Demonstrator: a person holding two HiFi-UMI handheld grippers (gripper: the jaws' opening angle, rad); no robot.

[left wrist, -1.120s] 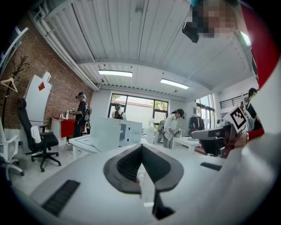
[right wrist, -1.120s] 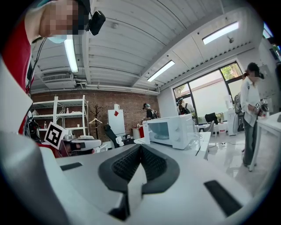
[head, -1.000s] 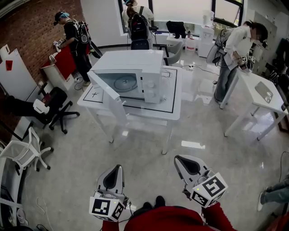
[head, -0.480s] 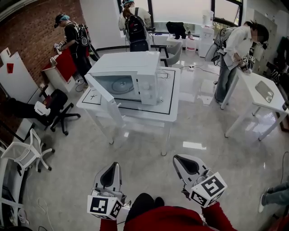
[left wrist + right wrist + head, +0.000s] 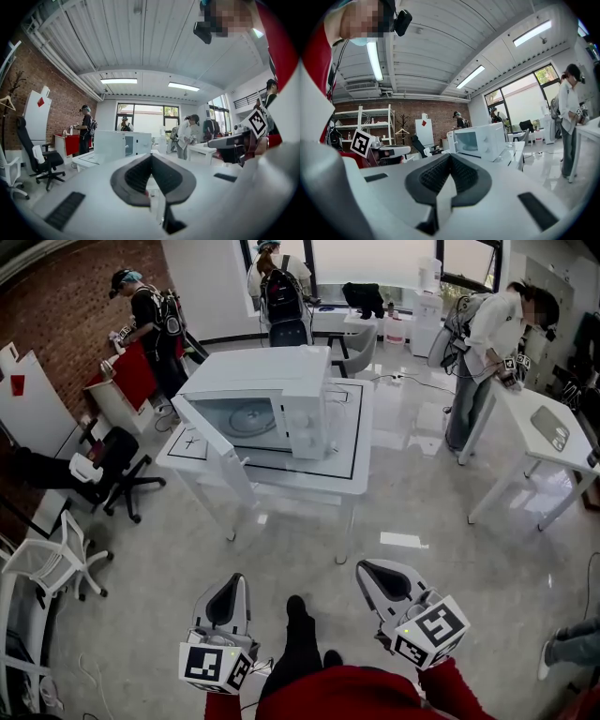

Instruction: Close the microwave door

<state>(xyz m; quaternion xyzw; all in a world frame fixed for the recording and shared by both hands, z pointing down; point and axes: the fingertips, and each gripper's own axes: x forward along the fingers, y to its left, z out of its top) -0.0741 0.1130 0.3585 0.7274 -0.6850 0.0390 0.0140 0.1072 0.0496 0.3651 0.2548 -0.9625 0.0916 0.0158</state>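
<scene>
The white microwave [image 5: 272,395] stands on a white table [image 5: 352,474] well ahead of me, its door [image 5: 208,432] swung open toward the left front. Both grippers hang low over the floor, far short of the table. My left gripper [image 5: 234,579] is shut with nothing in it, and my right gripper [image 5: 364,566] is shut and empty too. In the left gripper view the jaws [image 5: 151,155] meet, with the microwave [image 5: 124,143] small behind them. The right gripper view shows its closed jaws [image 5: 450,155] and the microwave [image 5: 480,138] further off.
A black office chair [image 5: 117,465] and a white chair [image 5: 56,559] stand at the left. A person bends over another white table [image 5: 553,451] at the right. Two more people stand at the back by a red stand [image 5: 131,371]. Glossy floor lies between me and the microwave table.
My dark leg and foot have stepped forward between the two grippers. The grippers have stayed shut and almost still. The view has shifted slightly toward the table.
</scene>
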